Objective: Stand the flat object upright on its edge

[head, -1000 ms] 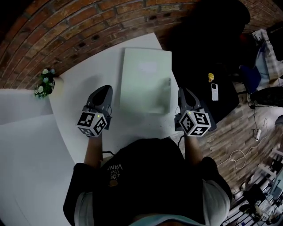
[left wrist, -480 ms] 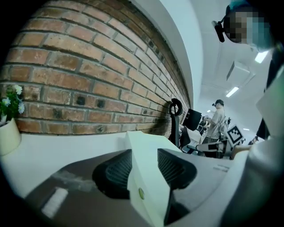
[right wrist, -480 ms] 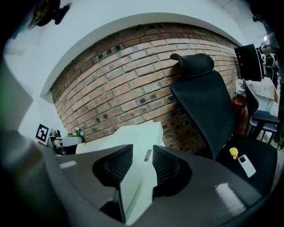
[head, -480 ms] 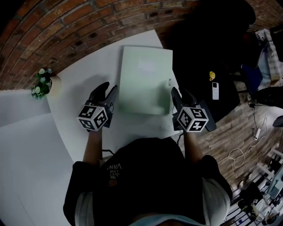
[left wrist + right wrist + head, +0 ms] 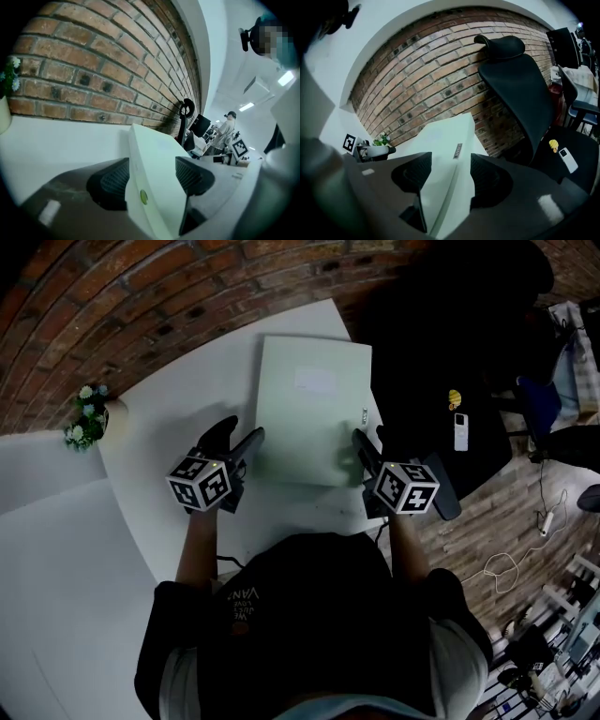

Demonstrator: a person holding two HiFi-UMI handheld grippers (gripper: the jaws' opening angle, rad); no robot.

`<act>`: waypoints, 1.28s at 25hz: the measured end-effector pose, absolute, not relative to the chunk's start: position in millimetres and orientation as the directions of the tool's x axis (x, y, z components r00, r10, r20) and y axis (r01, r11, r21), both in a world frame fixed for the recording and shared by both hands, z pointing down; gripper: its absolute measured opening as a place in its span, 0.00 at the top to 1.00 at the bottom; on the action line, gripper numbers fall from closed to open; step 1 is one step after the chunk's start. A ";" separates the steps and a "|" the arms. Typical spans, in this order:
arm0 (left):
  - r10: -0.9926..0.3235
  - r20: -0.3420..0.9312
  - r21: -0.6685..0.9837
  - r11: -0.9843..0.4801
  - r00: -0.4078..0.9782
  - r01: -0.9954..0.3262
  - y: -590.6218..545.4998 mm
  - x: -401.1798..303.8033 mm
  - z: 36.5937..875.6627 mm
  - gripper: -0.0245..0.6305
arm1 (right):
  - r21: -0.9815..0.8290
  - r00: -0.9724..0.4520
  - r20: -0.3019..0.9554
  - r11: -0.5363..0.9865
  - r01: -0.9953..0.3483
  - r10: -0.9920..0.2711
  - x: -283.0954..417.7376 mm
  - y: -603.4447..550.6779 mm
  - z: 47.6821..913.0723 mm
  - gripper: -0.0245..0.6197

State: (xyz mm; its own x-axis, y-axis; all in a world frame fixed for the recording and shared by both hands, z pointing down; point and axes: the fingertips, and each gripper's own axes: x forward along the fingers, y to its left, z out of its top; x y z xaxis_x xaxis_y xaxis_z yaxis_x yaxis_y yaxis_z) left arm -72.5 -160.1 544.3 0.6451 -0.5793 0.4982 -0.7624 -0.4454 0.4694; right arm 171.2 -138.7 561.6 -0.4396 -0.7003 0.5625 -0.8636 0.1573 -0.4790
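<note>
Both of my grippers have dropped lower and moved in on the flat object [image 5: 309,409] since a second ago. Their jaws, then closed, have just been opening.

My left gripper [image 5: 248,446] now has its jaws spread wide around the object's near left edge. My right gripper [image 5: 361,448] has its jaws apart around the near right edge. Each gripper view shows the pale green slab running up between the two dark pads, and neither pair seems to press on it yet.

The object lies flat on the white surface [image 5: 159,446], its far end toward the brick wall [image 5: 141,296]. A small potted plant [image 5: 89,413] stands well off to the left, and a black office chair [image 5: 515,89] is just past the surface on the right.

I judge this to be the lead-in to a two-sided grip, with the lift onto an edge not yet begun.

From the head view my marker cubes and hands cover the object's near corners. I cannot tell whether any pad touches the slab, or whether a jaw has got beneath it. A small label on the object's right side is too small to read.
</note>
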 end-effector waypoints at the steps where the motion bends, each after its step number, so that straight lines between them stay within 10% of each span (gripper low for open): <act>1: -0.568 0.504 0.478 -0.443 0.650 -0.758 -159.9 -70.8 547.6 0.49 | -0.484 -0.447 0.571 0.157 -0.861 -0.689 169.3 -138.9 565.3 0.54; 32: -0.357 0.636 0.493 -0.494 0.684 -0.716 -149.4 -34.9 589.4 0.48 | -0.618 -0.595 0.622 0.147 -0.772 -0.509 148.1 -141.2 596.5 0.50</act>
State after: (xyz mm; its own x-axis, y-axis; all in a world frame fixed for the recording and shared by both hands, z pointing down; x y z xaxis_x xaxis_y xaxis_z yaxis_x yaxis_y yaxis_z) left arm -34.9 -149.4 589.4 0.6842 -0.3573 0.6357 -0.7160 -0.4943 0.4929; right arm 148.1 -141.2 596.5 -0.5951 -0.5093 0.6216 -0.7720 0.1475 -0.6183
